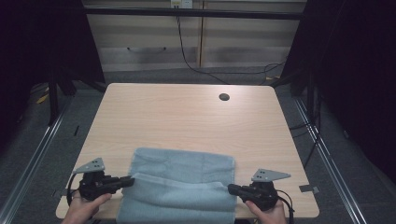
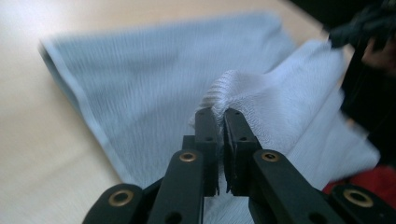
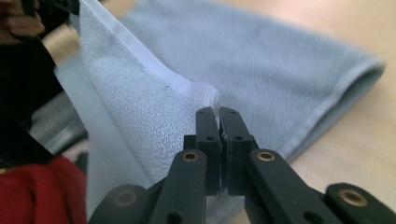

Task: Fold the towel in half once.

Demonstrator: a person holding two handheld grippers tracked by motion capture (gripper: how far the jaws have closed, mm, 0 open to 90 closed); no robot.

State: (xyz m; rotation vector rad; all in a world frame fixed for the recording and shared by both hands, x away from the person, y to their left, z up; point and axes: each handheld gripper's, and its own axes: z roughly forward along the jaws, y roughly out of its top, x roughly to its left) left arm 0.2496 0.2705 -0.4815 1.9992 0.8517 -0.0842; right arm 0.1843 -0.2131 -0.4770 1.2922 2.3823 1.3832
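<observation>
A pale blue towel (image 1: 182, 179) lies at the near edge of the wooden table (image 1: 187, 116), its front part draped over the edge toward the person. My left gripper (image 1: 130, 181) is shut on the towel's left corner (image 2: 224, 93), pinched between the jaws. My right gripper (image 1: 230, 188) is shut on the right corner (image 3: 205, 93), where the hemmed edge meets the jaws. Between the two grippers the held edge forms a raised fold above the towel's flat far half (image 2: 154, 70). A hand holds each gripper at the bottom of the high view.
A round cable hole (image 1: 224, 97) sits near the table's far right. Behind the table stand light cabinet drawers (image 1: 149, 46) with a black cable hanging down. Metal rails run along the floor on both sides. Red clothing (image 3: 42, 191) shows below the table edge.
</observation>
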